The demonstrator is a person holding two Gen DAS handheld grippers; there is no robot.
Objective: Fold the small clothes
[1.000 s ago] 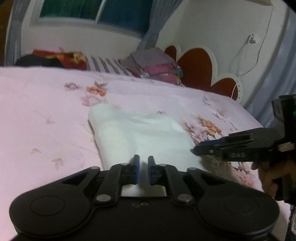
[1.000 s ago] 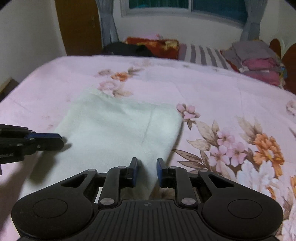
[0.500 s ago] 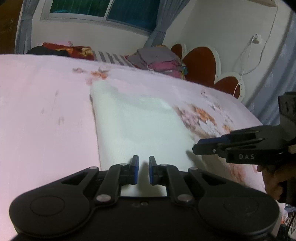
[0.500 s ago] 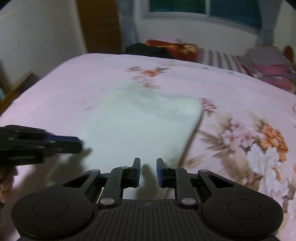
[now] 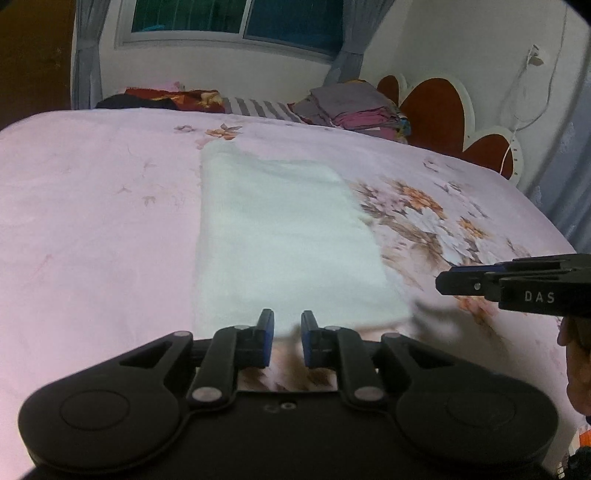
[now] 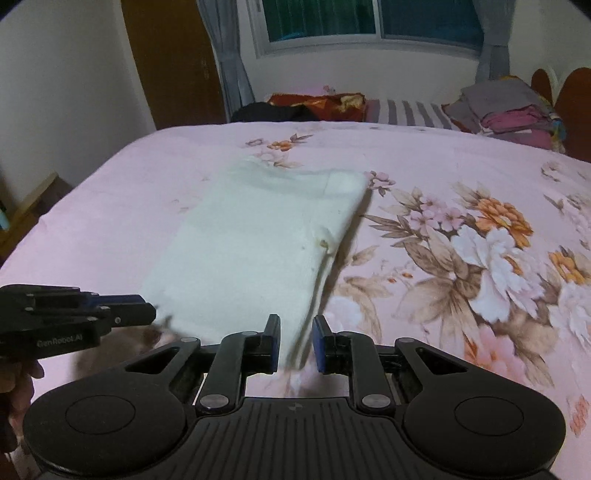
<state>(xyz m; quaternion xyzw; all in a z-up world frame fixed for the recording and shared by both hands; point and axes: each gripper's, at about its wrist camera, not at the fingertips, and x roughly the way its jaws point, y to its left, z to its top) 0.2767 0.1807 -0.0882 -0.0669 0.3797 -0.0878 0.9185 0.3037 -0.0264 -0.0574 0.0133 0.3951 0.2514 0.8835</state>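
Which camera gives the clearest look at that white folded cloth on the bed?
The right wrist view: the white cloth shows its folded layers and right edge sharply. The left wrist view shows it flatter and paler, its near edge blurred.

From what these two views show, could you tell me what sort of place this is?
Most likely a home bedroom: a bed with a pink floral bedspread, a scalloped red headboard, a curtained window, and folded clothes stacked at the far side.
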